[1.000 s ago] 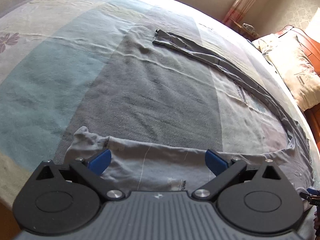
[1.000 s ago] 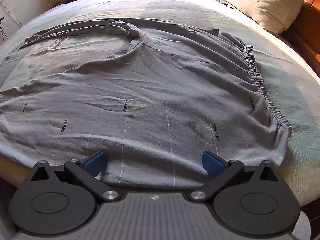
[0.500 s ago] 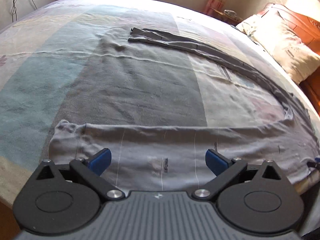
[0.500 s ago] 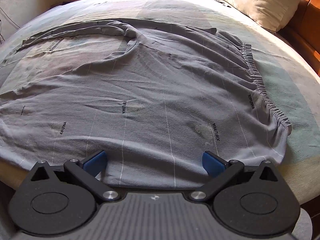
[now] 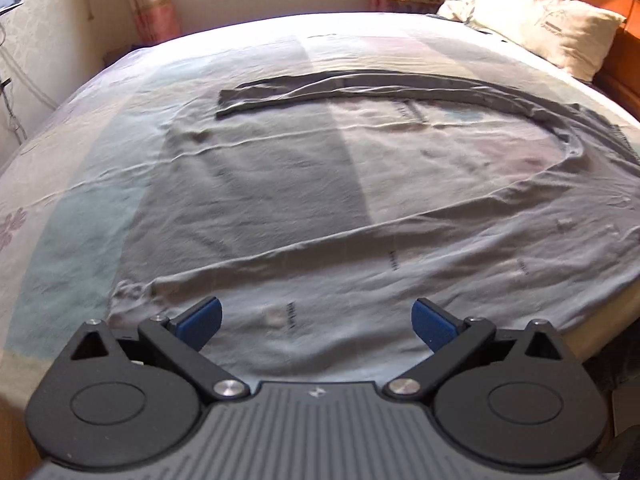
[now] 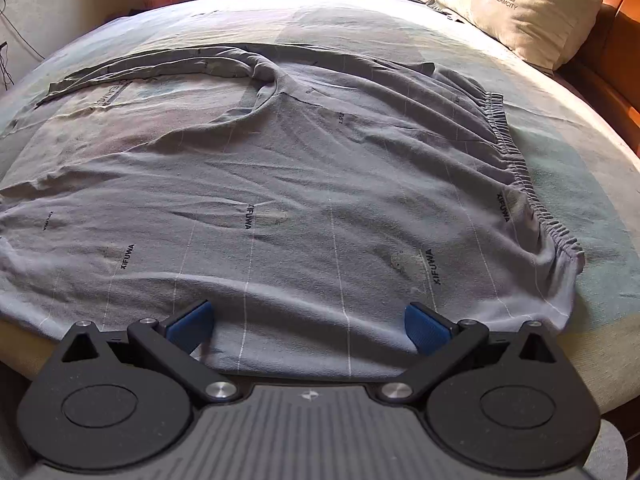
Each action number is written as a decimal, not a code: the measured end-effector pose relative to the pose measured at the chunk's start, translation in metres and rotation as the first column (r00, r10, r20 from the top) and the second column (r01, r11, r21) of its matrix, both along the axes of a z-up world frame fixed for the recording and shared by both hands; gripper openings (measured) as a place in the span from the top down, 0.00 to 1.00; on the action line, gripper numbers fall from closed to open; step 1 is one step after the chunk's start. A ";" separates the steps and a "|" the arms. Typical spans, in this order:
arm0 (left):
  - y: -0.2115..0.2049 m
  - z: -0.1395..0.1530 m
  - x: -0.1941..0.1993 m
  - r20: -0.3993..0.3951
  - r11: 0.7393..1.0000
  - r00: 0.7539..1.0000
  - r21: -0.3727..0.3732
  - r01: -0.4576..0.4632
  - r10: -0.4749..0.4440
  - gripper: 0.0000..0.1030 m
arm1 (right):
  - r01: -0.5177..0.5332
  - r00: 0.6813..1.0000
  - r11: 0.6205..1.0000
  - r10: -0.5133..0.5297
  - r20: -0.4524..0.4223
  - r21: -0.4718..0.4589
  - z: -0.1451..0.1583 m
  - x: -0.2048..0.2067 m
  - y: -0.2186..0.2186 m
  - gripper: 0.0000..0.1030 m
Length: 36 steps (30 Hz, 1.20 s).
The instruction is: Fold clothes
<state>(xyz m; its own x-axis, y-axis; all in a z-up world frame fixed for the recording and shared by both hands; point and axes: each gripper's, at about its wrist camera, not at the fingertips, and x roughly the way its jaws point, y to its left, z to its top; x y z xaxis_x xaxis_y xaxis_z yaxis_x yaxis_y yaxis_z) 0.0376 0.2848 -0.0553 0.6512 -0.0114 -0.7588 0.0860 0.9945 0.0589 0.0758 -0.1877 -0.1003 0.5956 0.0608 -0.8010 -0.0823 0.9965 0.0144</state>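
So I've got a big bed (image 6: 568, 128) with a patchwork sheet, and the grey pants (image 6: 304, 200) are spread flat across it, one leg lying along my near edge, the other stretched thin toward the far side, elastic waistband bunched on the right. A pillow (image 6: 516, 4) sits up in the far right corner. Left gripper (image 5: 316, 320) and right gripper (image 6: 306, 322) both hang wide open over the near leg, holding nothing
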 end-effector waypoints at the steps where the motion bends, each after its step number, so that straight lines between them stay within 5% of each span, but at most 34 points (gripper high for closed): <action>1: -0.013 -0.002 0.008 -0.003 1.000 1.000 -0.002 0.029 -0.029 0.01 | -0.001 1.000 1.000 0.001 0.003 0.001 0.000 -0.001 0.000 0.00; 6: -0.049 -0.027 0.030 -0.075 0.996 0.994 0.007 0.085 -0.085 0.01 | -0.004 1.000 1.000 0.004 0.024 0.000 -0.001 -0.004 -0.001 0.00; 11: -0.030 -0.039 0.021 -0.128 0.998 0.991 -0.049 -0.030 0.023 0.00 | -0.028 0.998 1.000 0.028 0.048 -0.005 -0.003 -0.009 -0.002 0.00; 14: -0.026 -0.030 0.014 -0.143 0.999 0.989 -0.008 -0.051 0.049 0.01 | -0.040 0.998 0.999 0.040 0.048 -0.009 -0.002 -0.009 -0.002 0.00; 21: -0.046 -0.004 0.034 -0.086 0.995 0.995 -0.093 0.034 -0.042 0.01 | -0.053 0.996 0.999 0.053 0.071 -0.006 -0.004 -0.010 -0.002 0.00; 27: -0.067 -0.029 0.062 -0.141 0.980 0.985 -0.183 0.076 -0.103 0.01 | -0.057 0.995 0.998 0.057 0.076 -0.004 -0.004 -0.010 -0.003 0.00; 31: -0.062 -0.042 0.053 -0.154 0.987 0.982 -0.134 0.087 -0.107 0.01 | -0.068 0.995 0.998 0.068 0.071 -0.007 -0.004 -0.011 -0.003 0.00; 36: -0.043 -0.025 0.057 -0.184 0.994 0.982 -0.109 0.019 -0.039 0.01 | -0.086 0.996 0.996 0.087 0.012 -0.022 0.005 -0.007 -0.002 0.00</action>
